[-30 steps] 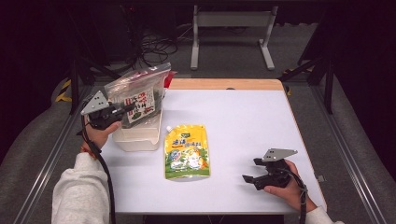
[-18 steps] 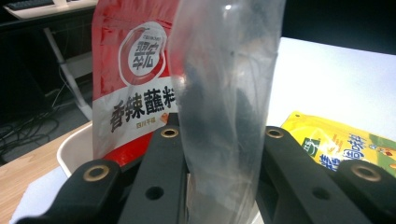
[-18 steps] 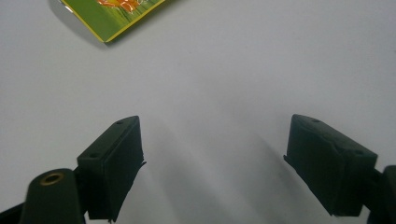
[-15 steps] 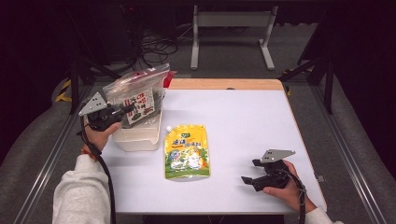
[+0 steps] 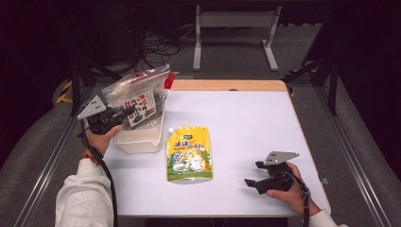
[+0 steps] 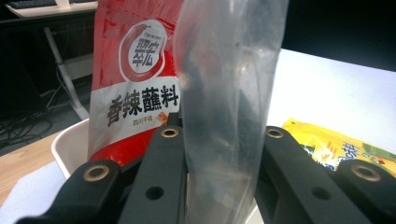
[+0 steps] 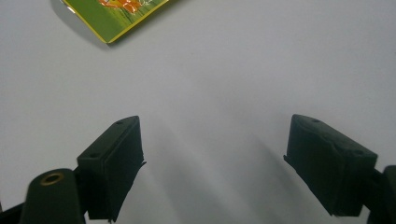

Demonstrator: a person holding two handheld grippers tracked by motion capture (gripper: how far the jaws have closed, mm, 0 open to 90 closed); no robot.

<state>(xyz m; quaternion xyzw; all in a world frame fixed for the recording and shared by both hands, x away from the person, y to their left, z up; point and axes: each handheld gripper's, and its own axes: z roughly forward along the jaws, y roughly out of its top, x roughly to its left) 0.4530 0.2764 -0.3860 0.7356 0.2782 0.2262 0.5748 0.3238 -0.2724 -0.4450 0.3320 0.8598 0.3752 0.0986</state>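
While the left tongs [image 5: 126, 112] stay closed on the clear bag [image 5: 138, 97], almost nothing has moved since a second ago: the bag hangs at the same height over the white tub [image 5: 140, 138] near the left edge of the surface [image 5: 246, 123], and the yellow pouch [image 5: 188, 153] lies as before in the middle, toward the near edge. The right tongs [image 5: 251, 182] have shifted only very little and rest near the near right corner, jaws wide apart and holding nothing. I judge that the bag is paused just before it goes into the tub or comes out of it; which one, I cannot tell.

In the left gripper view, the clear bag [image 6: 224, 93] is thin, glossy plastic film, folded and wrinkled between the two black jaws, with dark content showing through it. Behind it stands a red packet [image 6: 135, 79], shiny, with a white band and printed characters; its lower part is inside the tub [image 6: 70, 144], whose wall is smooth, white and rounded.

The yellow pouch is flat, with a small spout at one top corner and a colourful print; its glossy corner [image 7: 112, 18] shows in the right gripper view, well apart from the open right tongs [image 7: 212, 161]. The surface is matte white, with a wooden strip [image 5: 227, 85] along the far edge.
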